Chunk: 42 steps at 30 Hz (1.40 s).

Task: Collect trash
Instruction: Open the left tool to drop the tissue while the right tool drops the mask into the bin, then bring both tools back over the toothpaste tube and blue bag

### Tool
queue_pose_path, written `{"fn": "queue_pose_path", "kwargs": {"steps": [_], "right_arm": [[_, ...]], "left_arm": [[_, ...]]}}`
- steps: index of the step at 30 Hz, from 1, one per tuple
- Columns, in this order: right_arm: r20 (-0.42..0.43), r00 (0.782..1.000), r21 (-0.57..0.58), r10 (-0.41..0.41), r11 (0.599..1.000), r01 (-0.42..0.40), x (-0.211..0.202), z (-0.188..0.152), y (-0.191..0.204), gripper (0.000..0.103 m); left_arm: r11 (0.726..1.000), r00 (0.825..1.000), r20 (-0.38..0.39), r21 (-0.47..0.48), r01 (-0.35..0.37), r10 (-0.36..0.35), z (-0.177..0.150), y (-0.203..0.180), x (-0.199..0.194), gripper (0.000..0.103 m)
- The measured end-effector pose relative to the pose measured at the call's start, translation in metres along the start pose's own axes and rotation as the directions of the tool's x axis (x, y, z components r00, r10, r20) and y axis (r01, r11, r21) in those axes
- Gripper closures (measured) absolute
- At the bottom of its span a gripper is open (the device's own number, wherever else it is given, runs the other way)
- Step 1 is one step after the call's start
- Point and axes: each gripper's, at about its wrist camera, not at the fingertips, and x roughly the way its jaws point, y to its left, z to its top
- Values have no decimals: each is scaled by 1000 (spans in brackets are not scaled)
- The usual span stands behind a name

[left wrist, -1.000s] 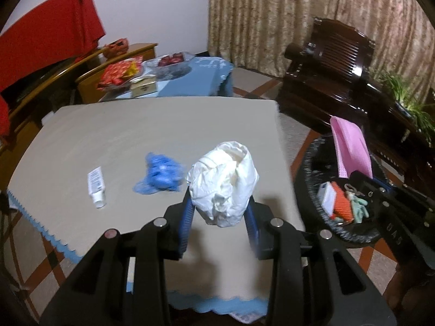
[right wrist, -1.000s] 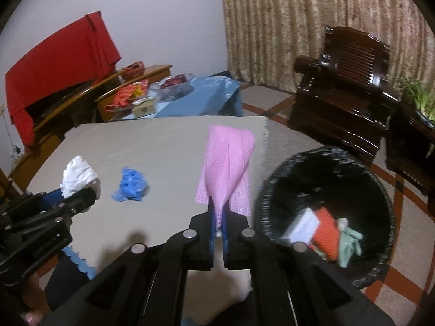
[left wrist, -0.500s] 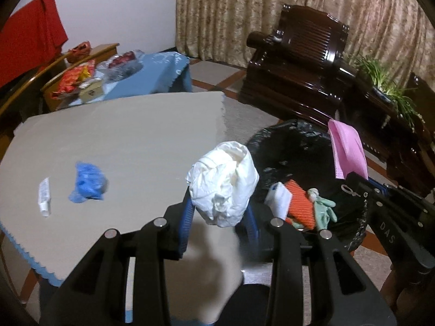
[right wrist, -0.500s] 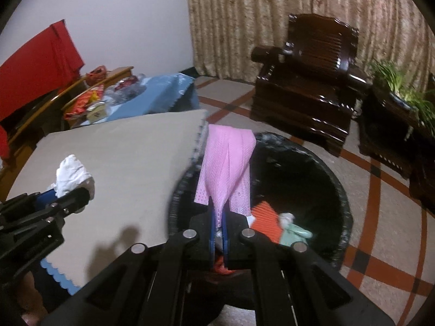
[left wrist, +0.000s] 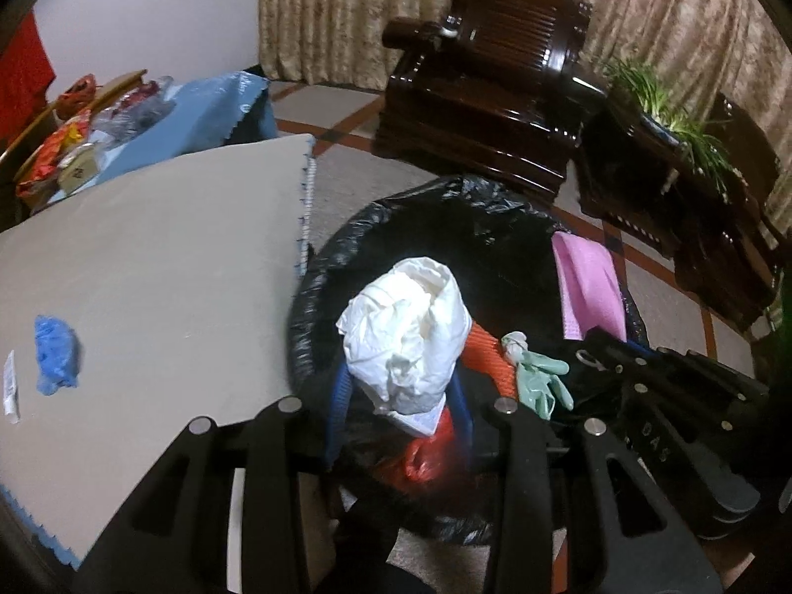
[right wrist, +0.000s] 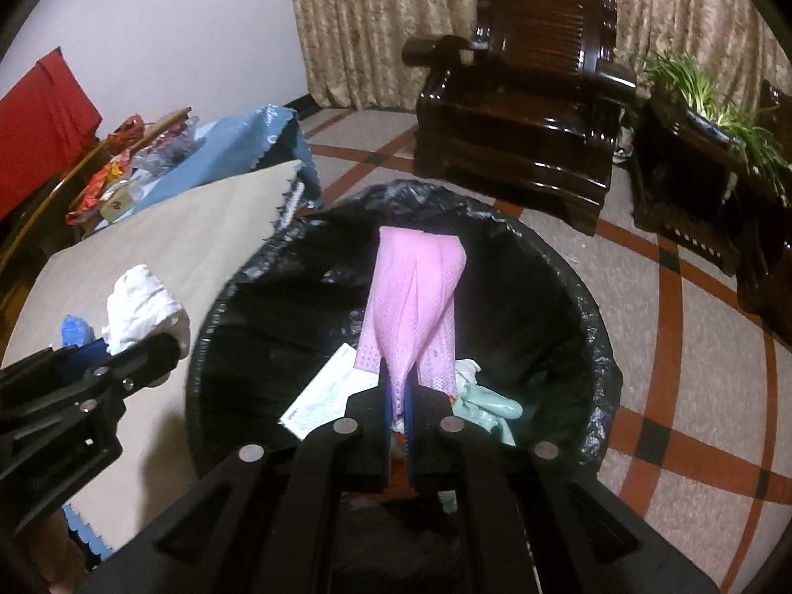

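The left gripper [left wrist: 403, 398] is clamped on a crumpled white plastic bag [left wrist: 406, 341], its 2 blue-padded fingers [left wrist: 339, 411] pressing the bag's sides, and it holds the bag above the near-left part of a round trash bin lined with a black bag [right wrist: 589, 307]. The right gripper [right wrist: 400, 396] is pinched together on the lower end of a pink cloth [right wrist: 416, 307], which stands upright over the middle of the bin's opening. Inside the bin lie a white printed card [right wrist: 324, 396], a pale green glove [left wrist: 539, 378], an orange item [left wrist: 487, 354] and a red plastic scrap [left wrist: 425, 455] near the bottom. The bin stands on the floor just beside the right edge of a table covered with a beige cloth [left wrist: 158, 287]. On that cloth, at the left, rest a crumpled blue glove [left wrist: 54, 356] and, just left of it, a small white tube [left wrist: 10, 388]. Farther away are a blue-covered side table [right wrist: 232, 143] with snack packets, a dark wooden armchair [right wrist: 524, 109] in front of patterned curtains [right wrist: 376, 20], a green potted plant [right wrist: 713, 104] at the far right and a red cloth [right wrist: 44, 109] hanging at the far left.
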Motion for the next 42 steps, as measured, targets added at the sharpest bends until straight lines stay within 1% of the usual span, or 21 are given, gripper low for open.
{"fn": "queue_pose_path", "kwargs": {"steps": [1,2,3,4,5,9,11,13,17,20,23,25,27,31,38,40,42], "right_arm": [[-7,1000,1,-2,1000,2,4,0,-2,95],[-20,1000,4,-12,1000,12,10,0,-6,89],[-29,999,13,-17,1000,17,14,-1,-9,76],[-27,999,22,-25,999,26,16,-4,-11,71],[-26,999,26,-33,999,34,16,-6,-13,68],[-34,998,45,-45,998,47,12,-20,-17,68],[-33,999,72,-43,996,46,7,-26,-20,68],[-29,999,98,-38,994,40,0,-32,-19,68],[-12,999,121,-39,992,40,-16,-39,-17,68],[-5,1000,139,-18,990,19,-27,-40,-8,68],[7,1000,111,-1,994,0,-40,-40,11,68],[24,1000,92,9,996,-11,-49,-39,27,66],[37,999,80,31,996,-34,-57,-37,43,64],[59,995,28,74,997,-76,-67,-35,80,62],[54,986,-61,161,986,-157,-69,-36,162,60],[59,981,-89,184,980,-179,-70,-38,192,57],[62,978,-113,201,975,-193,-70,-40,217,56]], "left_arm": [[1000,1000,-8,14,10,-10,1,-2,6,58],[1000,1000,-13,26,10,-10,1,-5,13,54],[999,1000,-17,35,4,-3,0,-5,18,42],[999,1000,-18,43,1,-1,-1,-5,22,37],[999,1000,-25,54,-2,4,-3,-4,27,37],[998,999,-47,58,-10,12,-10,9,30,37],[998,999,-42,58,-19,21,-15,18,25,35],[998,999,-39,52,-28,30,-19,29,18,31],[998,998,-39,35,-51,52,-23,48,7,28],[998,998,-30,10,-55,56,-24,62,-6,27],[998,998,-13,3,-63,63,-27,73,-22,26],[997,997,1,0,-73,73,-29,81,-33,23],[996,996,18,-13,-88,89,-33,94,-48,22],[991,991,41,-42,-125,127,-41,129,-72,22],[970,970,76,-100,-223,231,-64,214,-114,22],[959,959,82,-111,-260,270,-72,243,-125,22],[949,950,85,-125,-290,302,-78,268,-133,22]]}}
